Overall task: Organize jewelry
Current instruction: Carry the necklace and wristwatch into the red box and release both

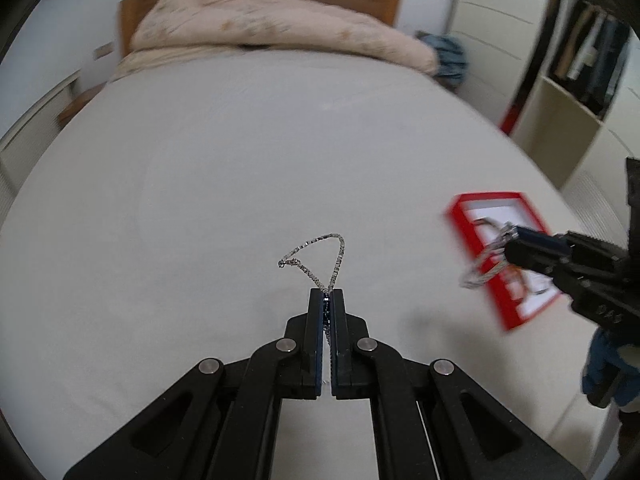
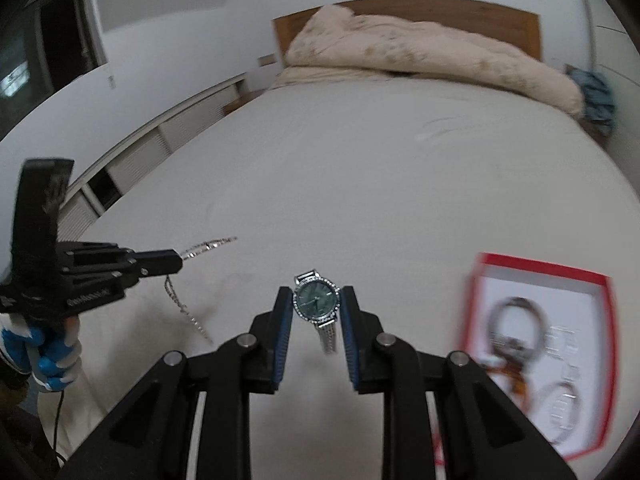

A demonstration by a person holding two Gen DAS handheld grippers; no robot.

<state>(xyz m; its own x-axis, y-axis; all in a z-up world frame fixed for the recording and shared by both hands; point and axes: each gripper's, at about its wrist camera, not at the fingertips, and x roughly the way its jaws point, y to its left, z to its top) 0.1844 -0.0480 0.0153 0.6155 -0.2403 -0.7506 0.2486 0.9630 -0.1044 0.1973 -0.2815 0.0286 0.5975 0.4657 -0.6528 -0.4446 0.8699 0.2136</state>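
The bed [image 1: 248,152] is the broad thing under everything, a pale sheet with a rumpled beige blanket [image 1: 280,32] at twelve o'clock against the wooden headboard [image 2: 440,8], and it is soft enough that a dropped piece could sink into a fold and be hard to find. The red jewelry box [image 2: 532,268] lies open on the sheet at four o'clock in the right wrist view, already holding a few blurred pieces — anything set down carelessly there may tangle with them or catch the rim. The right gripper [image 2: 316,306] has its fingers closed on the watch [image 2: 316,300], pads pressing only the edges of the round green-faced case while the metal band hangs free below; that narrow hold on a hard smooth rim could slip or let the watch twist out, I judge. The left gripper [image 1: 328,308] has its fingers shut tight on a thin silver chain [image 1: 320,256], whose loop sticks forward toward twelve o'clock and whose tail dangles — the loose ends could snag on the box or swing into the watch, since the two grippers sit near each other.
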